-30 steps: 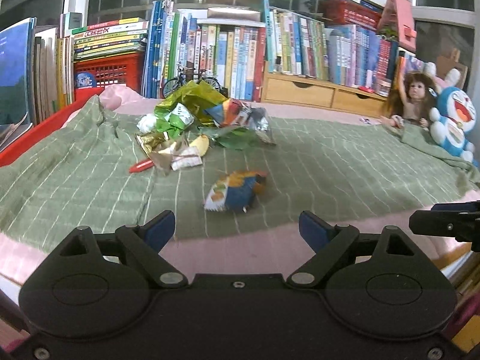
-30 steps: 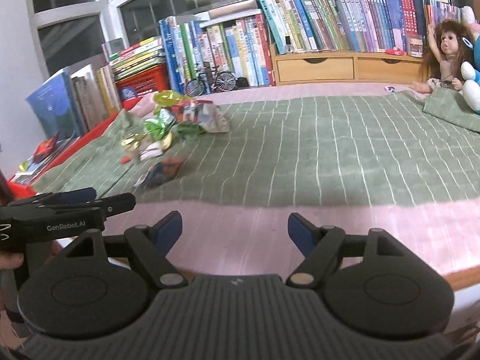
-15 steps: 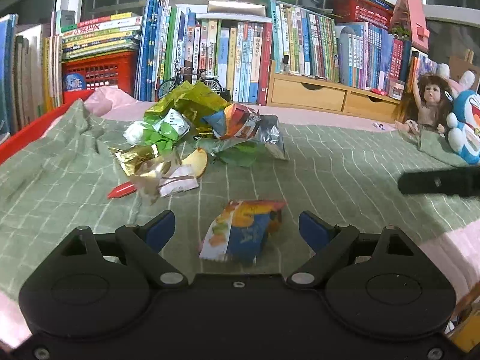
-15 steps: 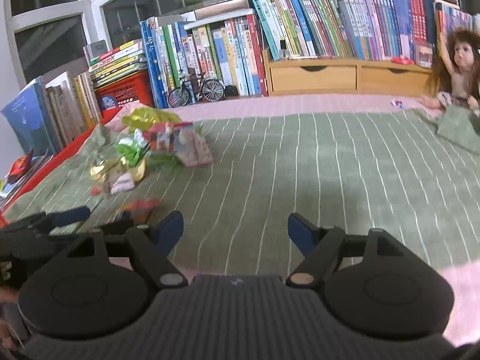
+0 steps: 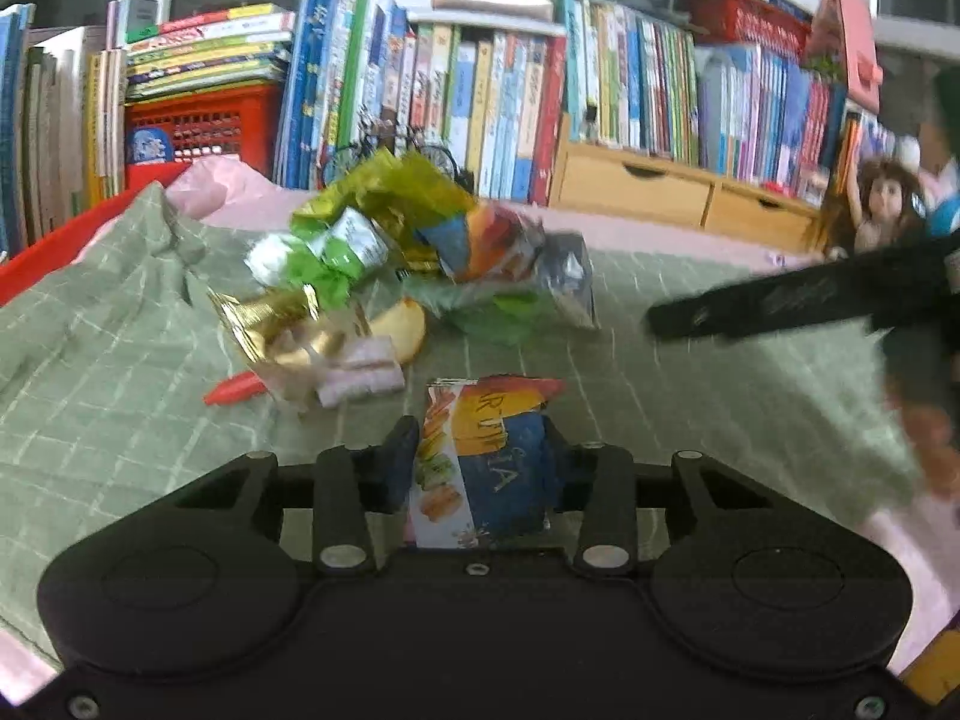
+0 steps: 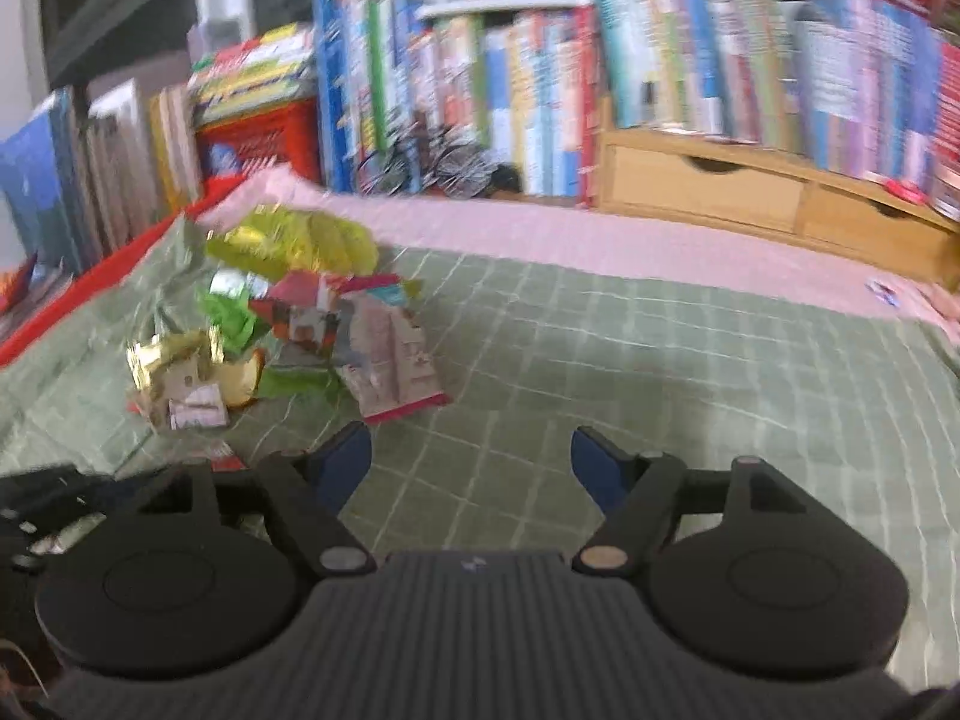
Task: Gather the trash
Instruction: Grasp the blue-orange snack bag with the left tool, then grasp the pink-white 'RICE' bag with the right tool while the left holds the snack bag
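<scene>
A blue and orange snack packet stands between the fingers of my left gripper, which is shut on it, low over the green checked blanket. Just beyond lies a pile of crumpled wrappers, green, gold and silver, with a small red piece beside it. My right gripper is open and holds nothing, over the blanket to the right of the same wrapper pile. In the left wrist view the right gripper shows as a blurred black bar at the right.
Rows of books and a red crate line the back, with a wooden drawer unit and a doll to the right. A red edge borders the blanket on the left. The left gripper shows at the lower left.
My left gripper moved forward around the snack packet and closed on it. The right gripper moved forward and left toward the wrapper pile, still open.
</scene>
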Tool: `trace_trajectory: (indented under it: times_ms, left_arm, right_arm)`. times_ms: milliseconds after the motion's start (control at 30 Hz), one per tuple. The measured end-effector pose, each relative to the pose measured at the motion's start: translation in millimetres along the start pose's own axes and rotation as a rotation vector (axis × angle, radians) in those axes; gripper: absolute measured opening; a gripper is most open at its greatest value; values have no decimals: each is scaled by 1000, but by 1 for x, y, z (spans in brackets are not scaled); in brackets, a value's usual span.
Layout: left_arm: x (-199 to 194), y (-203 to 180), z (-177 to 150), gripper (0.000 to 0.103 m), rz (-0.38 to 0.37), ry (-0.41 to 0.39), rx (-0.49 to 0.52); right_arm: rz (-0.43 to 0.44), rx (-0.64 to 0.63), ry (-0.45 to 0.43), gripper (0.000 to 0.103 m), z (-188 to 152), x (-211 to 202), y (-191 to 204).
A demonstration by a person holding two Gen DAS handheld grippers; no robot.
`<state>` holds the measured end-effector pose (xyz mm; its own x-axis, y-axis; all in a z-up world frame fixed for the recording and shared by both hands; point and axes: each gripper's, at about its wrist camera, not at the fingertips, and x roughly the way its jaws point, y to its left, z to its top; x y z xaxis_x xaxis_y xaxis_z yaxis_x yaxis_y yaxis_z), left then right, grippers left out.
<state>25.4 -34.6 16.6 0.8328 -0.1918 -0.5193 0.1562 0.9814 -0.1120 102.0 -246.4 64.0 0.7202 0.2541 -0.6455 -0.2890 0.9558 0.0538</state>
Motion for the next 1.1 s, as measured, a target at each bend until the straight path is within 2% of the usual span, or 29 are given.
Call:
trace_trajectory:
  times_ms: [133, 233, 500, 600, 700, 767, 900, 967, 1000, 1100]
  left_arm:
    - [-13, 10, 10, 38, 1, -50, -10]
    - [-19, 17, 15, 38, 9, -70, -18]
    - [-21, 36, 18, 38, 15, -75, -61]
    - [-19, 41, 17, 38, 20, -71, -75]
    - [-17, 44, 15, 38, 21, -63, -85]
    - [-16, 45, 13, 38, 22, -59, -87]
    - [-16, 46, 11, 38, 24, -55, -86]
    - [-17, 46, 12, 38, 24, -54, -88]
    - [-17, 46, 12, 38, 24, -55, -87]
    - [-18, 45, 11, 38, 23, -55, -85]
  right_arm:
    - [41, -57, 22, 83, 10, 26, 11]
    - [39, -99, 36, 84, 16, 42, 21]
    - [11, -168, 57, 84, 27, 76, 33]
    - [37, -180, 59, 83, 27, 81, 35]
    - [86, -184, 60, 69, 24, 81, 37]
    - [94, -197, 57, 48, 22, 79, 40]
    - [77, -223, 21, 34, 18, 69, 45]
    - [67, -210, 7, 21, 16, 64, 44]
    - [66, -200, 0, 17, 16, 62, 42]
    - [63, -176, -13, 14, 15, 53, 39]
